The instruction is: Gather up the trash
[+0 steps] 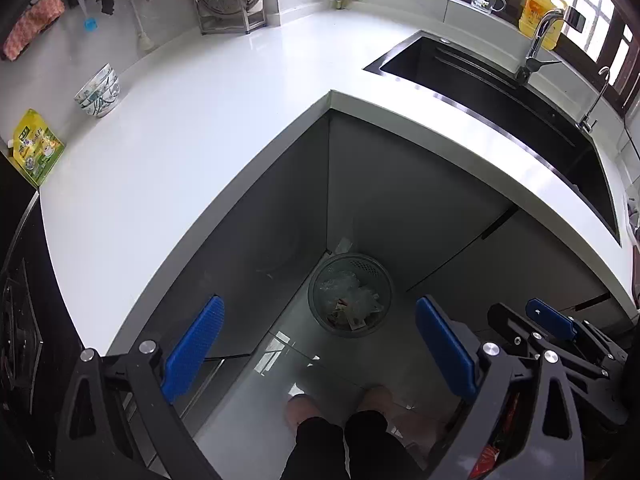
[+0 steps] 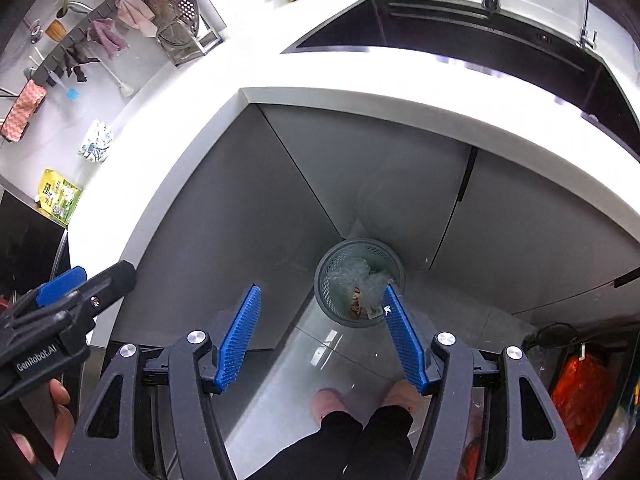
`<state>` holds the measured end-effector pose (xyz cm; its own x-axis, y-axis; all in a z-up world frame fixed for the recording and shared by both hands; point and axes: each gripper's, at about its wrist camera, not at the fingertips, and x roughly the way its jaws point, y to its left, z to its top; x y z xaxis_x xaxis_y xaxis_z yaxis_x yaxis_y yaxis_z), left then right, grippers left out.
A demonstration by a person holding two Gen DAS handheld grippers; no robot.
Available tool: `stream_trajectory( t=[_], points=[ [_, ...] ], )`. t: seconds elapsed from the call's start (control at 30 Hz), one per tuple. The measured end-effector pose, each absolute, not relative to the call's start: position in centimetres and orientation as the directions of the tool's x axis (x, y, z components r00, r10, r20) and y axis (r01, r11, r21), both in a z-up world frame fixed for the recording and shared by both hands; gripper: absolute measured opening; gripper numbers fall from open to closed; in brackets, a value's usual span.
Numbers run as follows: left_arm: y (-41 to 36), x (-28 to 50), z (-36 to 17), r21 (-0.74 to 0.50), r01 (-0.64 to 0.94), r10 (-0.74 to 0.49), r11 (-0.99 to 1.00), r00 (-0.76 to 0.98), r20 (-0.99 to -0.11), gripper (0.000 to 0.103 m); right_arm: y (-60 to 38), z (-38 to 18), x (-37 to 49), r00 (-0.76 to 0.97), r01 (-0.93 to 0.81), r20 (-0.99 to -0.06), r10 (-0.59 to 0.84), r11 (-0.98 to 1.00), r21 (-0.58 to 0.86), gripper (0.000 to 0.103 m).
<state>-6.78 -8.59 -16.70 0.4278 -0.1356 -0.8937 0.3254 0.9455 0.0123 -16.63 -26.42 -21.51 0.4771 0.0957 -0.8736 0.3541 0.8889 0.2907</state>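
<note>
Grey mesh bin (image 2: 360,280), white counter (image 1: 180,120).

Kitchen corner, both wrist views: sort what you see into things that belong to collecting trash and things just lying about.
Belongs to the job:
- waste basket on the floor in the cabinet corner, wrappers and plastic inside
- left gripper, fingers apart, empty
- right gripper, fingers apart, empty

Just lying about:
- stacked bowls
- yellow-green pouch
- sink
- yellow bottle
- dish rack
</note>
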Motion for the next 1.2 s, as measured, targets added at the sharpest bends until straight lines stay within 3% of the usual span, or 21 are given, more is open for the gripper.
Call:
stream_trajectory(
  t=[1.2],
  points=[
    [-6.7, -7.4, -14.1, 0.012, 0.292, -0.133, 0.956, 0.472, -0.871, 0.096, -26.2, -17.4, -16.6, 0.535, 0.291, -0.841, 0.078, 0.918, 0.270, 0.061]
  ],
)
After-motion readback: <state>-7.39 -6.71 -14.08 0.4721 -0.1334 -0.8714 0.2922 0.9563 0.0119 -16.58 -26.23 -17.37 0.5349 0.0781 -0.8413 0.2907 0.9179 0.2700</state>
